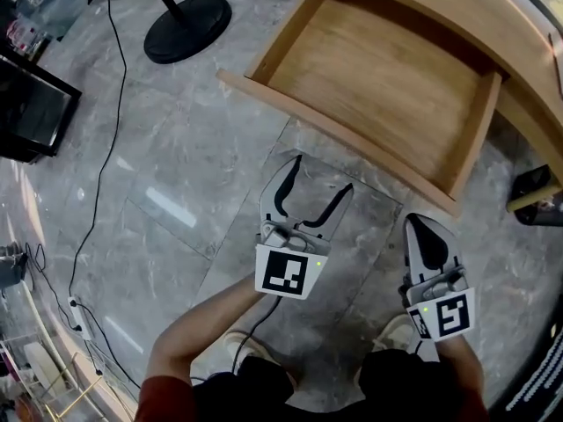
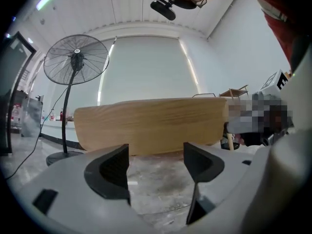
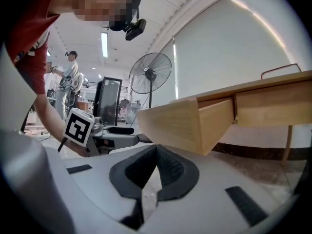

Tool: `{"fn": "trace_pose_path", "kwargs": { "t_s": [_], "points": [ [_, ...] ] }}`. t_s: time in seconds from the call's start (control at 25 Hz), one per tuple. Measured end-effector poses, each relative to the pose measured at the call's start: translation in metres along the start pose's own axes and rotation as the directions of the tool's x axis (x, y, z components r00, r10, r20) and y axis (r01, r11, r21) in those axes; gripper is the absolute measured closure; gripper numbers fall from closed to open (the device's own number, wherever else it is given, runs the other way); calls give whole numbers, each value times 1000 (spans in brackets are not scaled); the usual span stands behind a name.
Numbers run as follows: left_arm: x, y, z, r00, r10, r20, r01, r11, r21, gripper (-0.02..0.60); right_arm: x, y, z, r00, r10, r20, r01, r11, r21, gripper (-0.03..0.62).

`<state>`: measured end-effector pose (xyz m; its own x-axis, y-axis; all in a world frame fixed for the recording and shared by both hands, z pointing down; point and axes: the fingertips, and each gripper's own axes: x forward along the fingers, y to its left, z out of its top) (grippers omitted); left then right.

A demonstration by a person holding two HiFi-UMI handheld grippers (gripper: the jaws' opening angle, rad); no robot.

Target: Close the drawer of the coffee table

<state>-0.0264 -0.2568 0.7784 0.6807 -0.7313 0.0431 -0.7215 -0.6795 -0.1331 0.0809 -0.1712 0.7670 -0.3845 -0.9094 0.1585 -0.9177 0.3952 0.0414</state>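
Left tongs point(image 1: 323, 175), right tongs point(image 1: 423, 224) before open drawer point(image 1: 378, 77)

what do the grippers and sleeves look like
The left gripper and right gripper both have light grey bodies, black curved jaws and a white cube with black square markers. A black cable trails from the left one. The sleeve is red.

No words, numbers or brand names can be read in any view. A black-and-white square marker point(image 1: 286, 272) is borne on the cube of the left gripper point(image 1: 324, 172), and a second marker point(image 1: 450, 315) on that of the right gripper point(image 1: 422, 231). Only block patterns are shown on them, not letters.
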Motion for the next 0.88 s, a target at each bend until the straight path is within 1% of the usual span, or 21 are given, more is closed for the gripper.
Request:
{"fn": "trace_pose_path", "kwargs": {
  "t_s": [0.08, 0.2, 0.32, 0.64, 0.88],
  "points": [
    [1, -3, -3, 1000, -9, -10, 9, 1000, 17, 242, 2, -1, -5, 1000, -9, 0, 9, 1000, 13, 597],
    [0, -12, -5, 1000, -20, -16, 21, 999, 27, 242, 1, 11, -16, 1000, 16, -23, -16, 1000, -3, 597],
    [2, -15, -5, 1000, -20, -13, 20, 999, 34, 242, 0, 17, -23, 999, 24, -26, -23, 1000, 19, 597],
    [24, -17, 10, 999, -20, 42, 19, 999, 27, 242, -3, 7, -24, 1000, 17, -21, -17, 1000, 20, 597],
    [37, -15, 15, 997, -12, 72, 12, 1000, -2, 242, -3, 5, -29, 999, 23, -31, -22, 1000, 18, 597]
  ]
}}
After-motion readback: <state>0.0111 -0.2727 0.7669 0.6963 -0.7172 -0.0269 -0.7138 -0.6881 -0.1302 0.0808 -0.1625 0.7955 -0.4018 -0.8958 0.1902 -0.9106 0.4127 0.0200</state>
